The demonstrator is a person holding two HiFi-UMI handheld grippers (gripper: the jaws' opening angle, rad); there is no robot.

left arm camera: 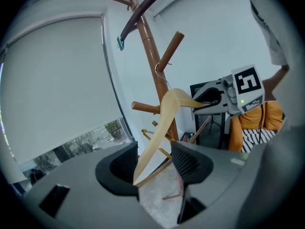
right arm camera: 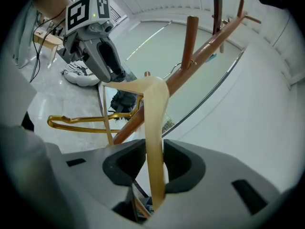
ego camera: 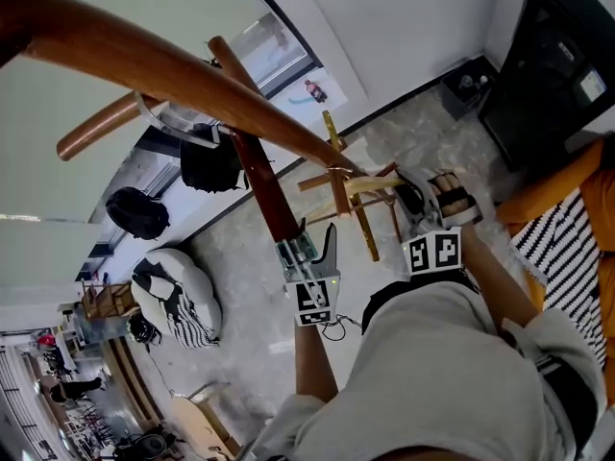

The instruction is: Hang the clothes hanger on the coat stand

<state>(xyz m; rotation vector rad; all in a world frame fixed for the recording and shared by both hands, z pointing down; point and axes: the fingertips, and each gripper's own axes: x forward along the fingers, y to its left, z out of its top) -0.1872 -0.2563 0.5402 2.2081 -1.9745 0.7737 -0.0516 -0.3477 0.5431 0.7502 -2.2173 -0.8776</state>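
The brown wooden coat stand (ego camera: 264,185) rises toward me with pegs sticking out. A pale wooden clothes hanger (ego camera: 370,184) is held up against its pole. My right gripper (right arm camera: 155,161) is shut on one arm of the hanger (right arm camera: 153,123). The other arm's tip (left arm camera: 143,168) lies between the jaws of my left gripper (left arm camera: 155,168), which stand wide and do not clamp it. The hanger's metal hook (left arm camera: 162,78) sits close to the pole (left arm camera: 151,56) beside a peg; whether it rests on the peg I cannot tell.
A gold metal hanger (right arm camera: 81,123) hangs lower on the stand. Black bags (ego camera: 209,161) and a striped bag (ego camera: 178,301) lie on the floor by the window wall. A black cabinet (ego camera: 557,56) and an orange seat with a striped cushion (ego camera: 567,229) are at the right.
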